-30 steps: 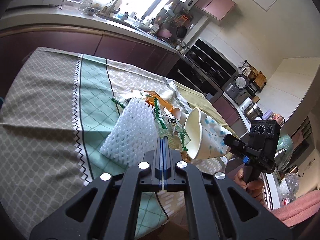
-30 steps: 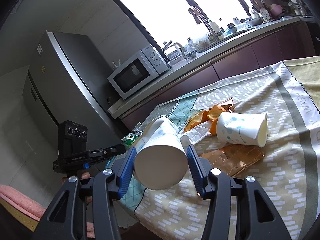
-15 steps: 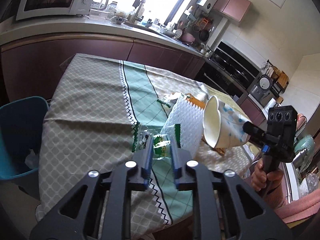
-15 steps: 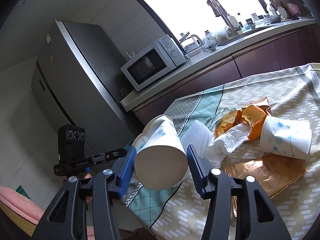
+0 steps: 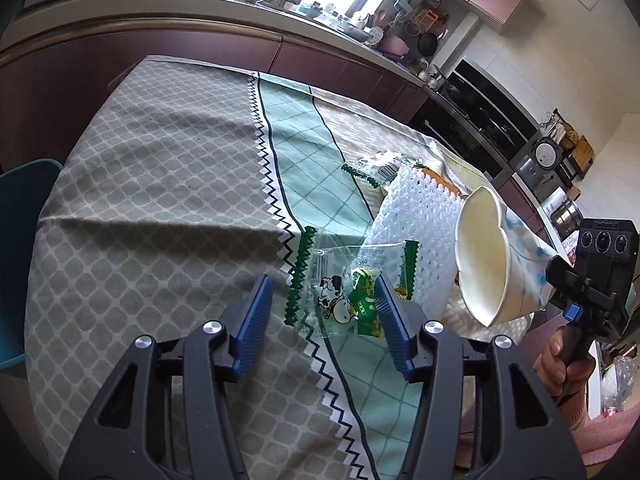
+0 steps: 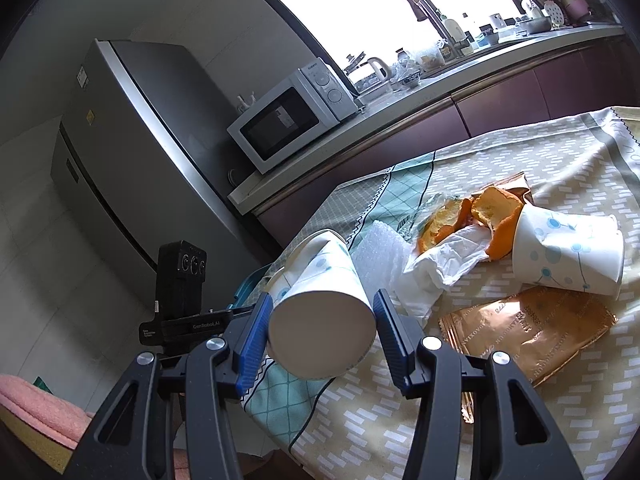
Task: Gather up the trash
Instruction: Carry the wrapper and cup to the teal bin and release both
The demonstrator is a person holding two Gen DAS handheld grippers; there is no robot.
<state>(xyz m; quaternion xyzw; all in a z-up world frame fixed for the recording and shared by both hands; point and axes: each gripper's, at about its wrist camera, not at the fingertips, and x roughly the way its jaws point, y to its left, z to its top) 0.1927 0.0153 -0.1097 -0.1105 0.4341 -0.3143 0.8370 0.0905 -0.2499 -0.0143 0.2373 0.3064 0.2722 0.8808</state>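
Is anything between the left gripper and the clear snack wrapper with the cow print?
Nothing visible. The left gripper is opening, and the wrapper lies on the tablecloth just ahead of its fingertips, touching the right pad. The white foam net sits behind it, not in front.

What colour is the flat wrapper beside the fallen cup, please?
Shiny copper-brown wrapper, clearest in the right wrist view.

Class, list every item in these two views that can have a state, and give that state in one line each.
Left gripper: jaws opening, nothing gripped.
Clear cow-print snack wrapper: lying flat on tablecloth.
Right gripper: shut on held cup.
White dotted paper cup: held sideways.
Second paper cup: lying tipped over.
Orange peel: torn open.
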